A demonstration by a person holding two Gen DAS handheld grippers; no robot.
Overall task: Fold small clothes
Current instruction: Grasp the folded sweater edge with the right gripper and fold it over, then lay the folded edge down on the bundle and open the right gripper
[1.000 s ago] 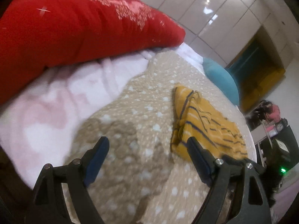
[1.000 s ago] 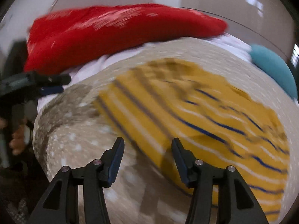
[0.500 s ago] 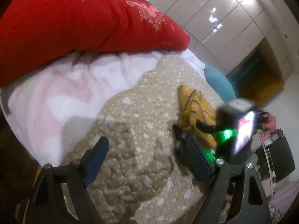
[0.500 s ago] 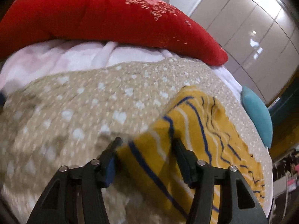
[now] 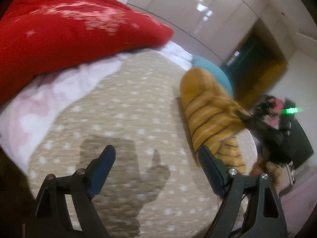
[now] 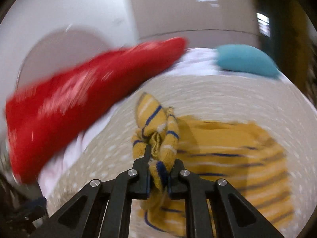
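Note:
A small yellow garment with blue and white stripes lies on a beige dotted blanket on a bed. My right gripper is shut on a bunched edge of the garment and lifts it, while the rest trails on the blanket. In the left wrist view the right gripper pulls the cloth up at the right. My left gripper is open and empty above the blanket, left of the garment.
A large red pillow lies at the back left on a pink and white sheet. A teal cushion sits at the far side. White wardrobe doors stand behind the bed.
My right gripper has shut on the garment's edge and lifted it off the blanket. My left gripper stays open and has shifted slightly over the blanket.

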